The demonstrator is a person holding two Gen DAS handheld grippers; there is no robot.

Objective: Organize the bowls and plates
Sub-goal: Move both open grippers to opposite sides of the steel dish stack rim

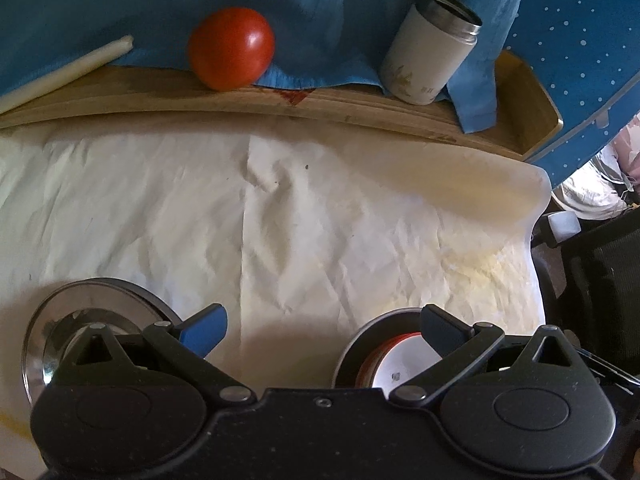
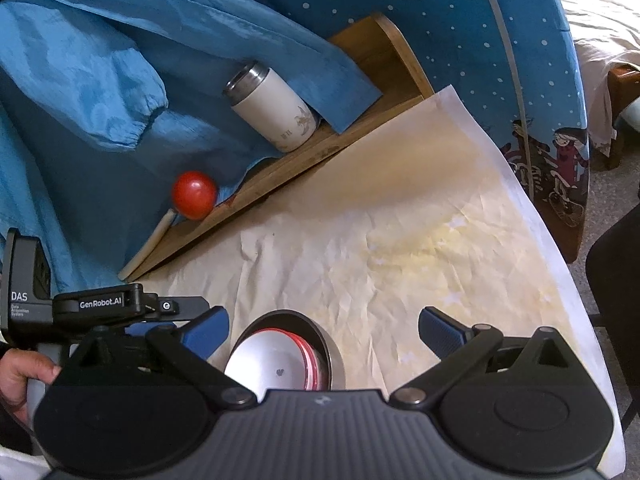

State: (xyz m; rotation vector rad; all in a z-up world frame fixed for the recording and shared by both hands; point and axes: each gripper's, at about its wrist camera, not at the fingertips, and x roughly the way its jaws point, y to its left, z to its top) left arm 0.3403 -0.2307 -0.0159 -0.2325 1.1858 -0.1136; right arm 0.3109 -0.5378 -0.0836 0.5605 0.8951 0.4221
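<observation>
Crumpled white paper (image 1: pixel 320 220) covers my work surface. Nearest, my left gripper (image 1: pixel 324 328) and right gripper (image 2: pixel 324 330) both gape wide, holding nothing. Below sits a steel bowl (image 2: pixel 334 354) holding a red-rimmed white bowl (image 2: pixel 276 364); a steel plate (image 1: pixel 40 344) lies left. Beyond, a tomato (image 1: pixel 231 54) and a flask (image 1: pixel 430 50) rest on a wooden tray (image 1: pixel 528 92).

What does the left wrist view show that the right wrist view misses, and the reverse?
Only the left wrist view: a steel plate at lower left on the paper.

Only the right wrist view: the left hand-held gripper seen from the side, the hand holding it, and a gathered blue sleeve cuff.

Both: the tomato, the white tumbler, the wooden tray, the white bowl nested in a steel bowl, and open jaws on each hand-held gripper.
</observation>
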